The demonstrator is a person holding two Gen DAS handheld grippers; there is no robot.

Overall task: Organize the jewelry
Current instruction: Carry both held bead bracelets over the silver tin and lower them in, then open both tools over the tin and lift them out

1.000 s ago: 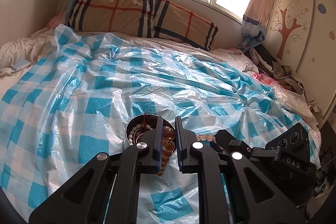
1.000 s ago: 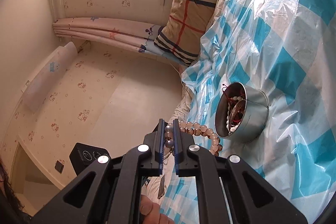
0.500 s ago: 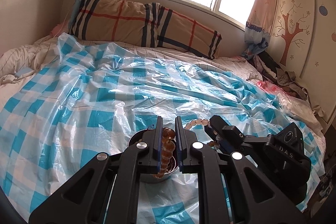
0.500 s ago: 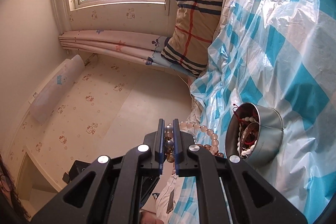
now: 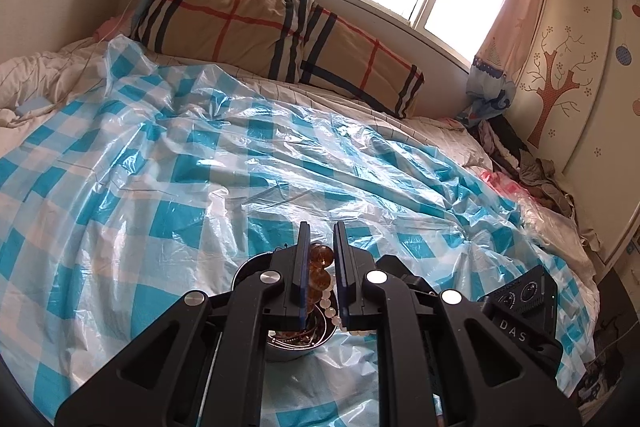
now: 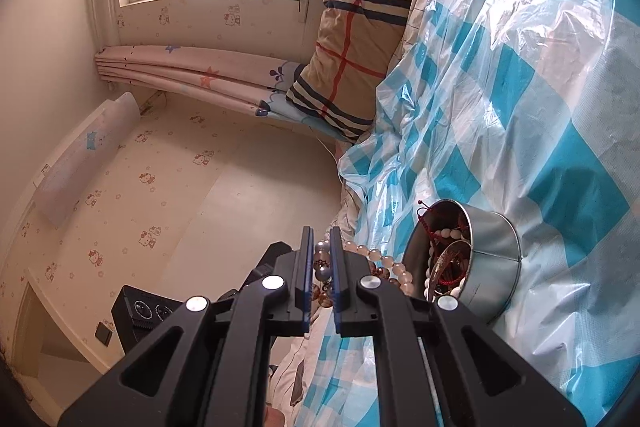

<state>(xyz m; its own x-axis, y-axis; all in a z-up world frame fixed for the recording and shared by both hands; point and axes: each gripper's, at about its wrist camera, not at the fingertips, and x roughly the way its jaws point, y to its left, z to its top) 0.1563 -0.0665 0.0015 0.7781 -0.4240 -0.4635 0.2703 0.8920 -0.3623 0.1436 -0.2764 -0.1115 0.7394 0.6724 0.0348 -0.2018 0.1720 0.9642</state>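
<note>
A round metal tin (image 6: 494, 259) with several bead bracelets inside sits on the blue-checked plastic sheet (image 5: 160, 187) on the bed. In the left wrist view the tin (image 5: 280, 347) lies just under my left gripper (image 5: 321, 247), which is shut on an amber bead bracelet (image 5: 320, 277) hanging over the tin. My right gripper (image 6: 320, 247) is shut on a pale pink bead bracelet (image 6: 384, 261) and holds it beside the tin's open mouth. The right gripper's body (image 5: 516, 311) shows at the right of the left wrist view.
Plaid pillows (image 5: 280, 31) lie at the head of the bed under the window. Crumpled clothes (image 5: 532, 171) pile at the bed's right edge by the wardrobe. The left gripper's body (image 6: 140, 311) shows low in the right wrist view.
Both grippers have moved closer over the tin with their bracelets still held. The pale bracelet now hangs right by the tin's mouth.
</note>
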